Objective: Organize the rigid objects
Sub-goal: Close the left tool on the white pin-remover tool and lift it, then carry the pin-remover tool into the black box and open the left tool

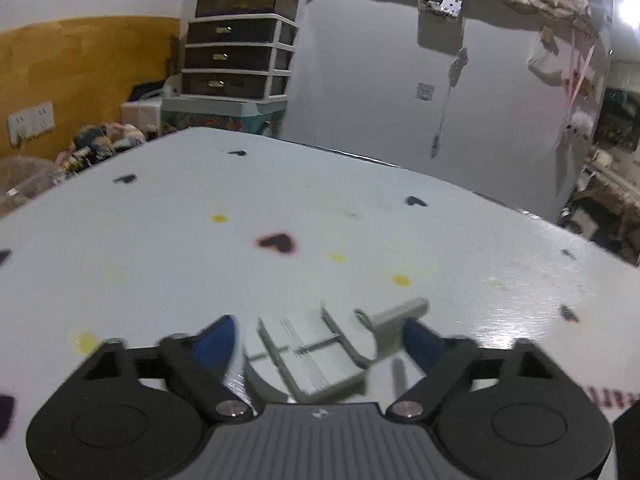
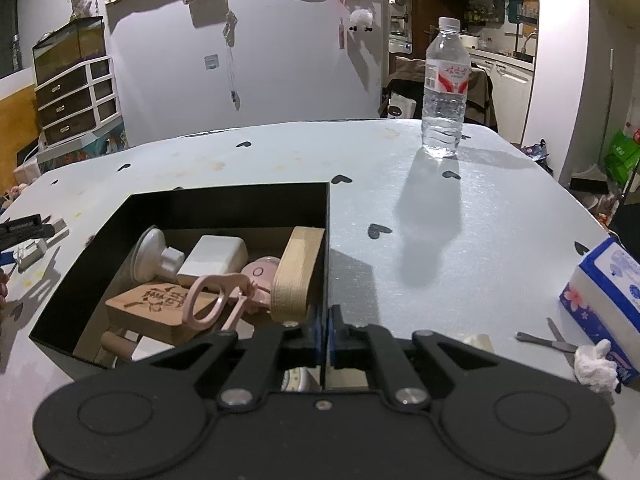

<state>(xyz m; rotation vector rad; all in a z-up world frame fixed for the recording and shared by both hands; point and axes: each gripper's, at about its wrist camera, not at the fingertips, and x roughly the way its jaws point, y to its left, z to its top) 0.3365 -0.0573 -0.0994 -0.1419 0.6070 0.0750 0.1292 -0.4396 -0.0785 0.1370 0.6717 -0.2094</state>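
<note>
Left gripper (image 1: 320, 334): jaws spread wide, straddling a grey clip-like part (image 1: 320, 354) lying on the surface (image 1: 280, 192). Right gripper (image 2: 327, 332): jaws clenched on the right wall of the black box (image 2: 224, 200), which holds assorted items.

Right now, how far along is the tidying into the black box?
Done: the black box already holds several items, including a white block, a wooden plaque and pink scissors.

In hand: the right gripper is clamped on the box wall; the left gripper is open around a grey hinged part on the table.

Left: that part, and the small metal tool beside the tissue pack.
</note>
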